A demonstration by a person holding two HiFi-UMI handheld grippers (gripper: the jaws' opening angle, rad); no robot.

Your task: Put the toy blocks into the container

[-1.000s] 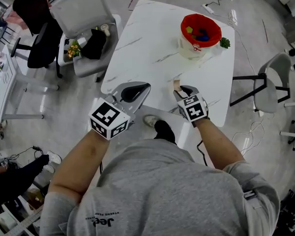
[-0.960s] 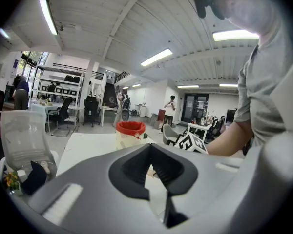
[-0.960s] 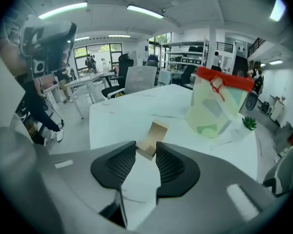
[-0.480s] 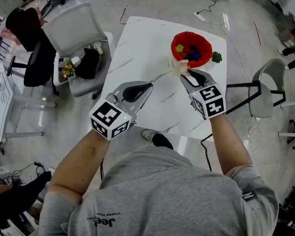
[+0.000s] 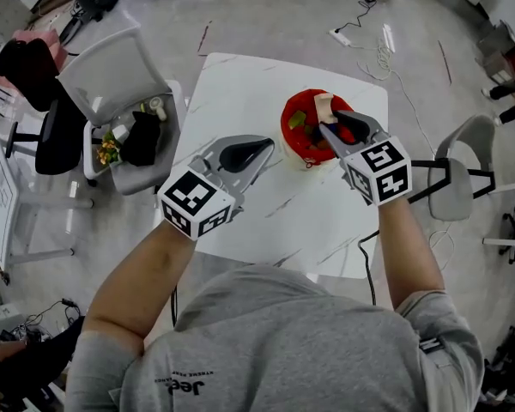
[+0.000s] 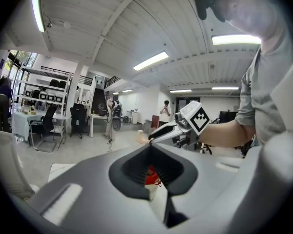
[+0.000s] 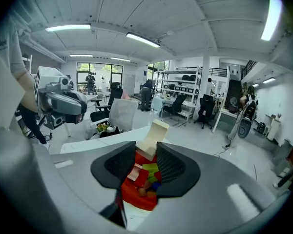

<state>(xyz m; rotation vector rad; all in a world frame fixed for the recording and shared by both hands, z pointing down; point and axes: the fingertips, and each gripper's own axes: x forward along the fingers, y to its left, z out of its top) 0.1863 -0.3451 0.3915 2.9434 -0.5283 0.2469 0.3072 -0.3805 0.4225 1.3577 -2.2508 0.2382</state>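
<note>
A red container (image 5: 295, 136) stands on the white table (image 5: 240, 93), with several coloured blocks inside. My right gripper (image 5: 327, 124) hovers over its rim, shut on a cream block (image 5: 323, 106) that sticks up past the fingertips. In the right gripper view the cream block (image 7: 155, 133) is pinched between the dark pads (image 7: 119, 165), and the red container (image 7: 136, 194) with its blocks lies directly below. My left gripper (image 5: 269, 147) is held above the table just left of the container, shut with nothing in it. The left gripper view shows the container (image 6: 152, 176) through its jaws.
A grey chair (image 5: 120, 84) holding a black bag and small items stands left of the table, with a black chair (image 5: 34, 93) beyond it. Another grey chair (image 5: 463, 166) sits at the right. Cables (image 5: 369, 33) trail on the floor past the table's far edge.
My right gripper has carried the cream block from the table's near edge forward to above the red container. The left gripper has stayed about where it was.
</note>
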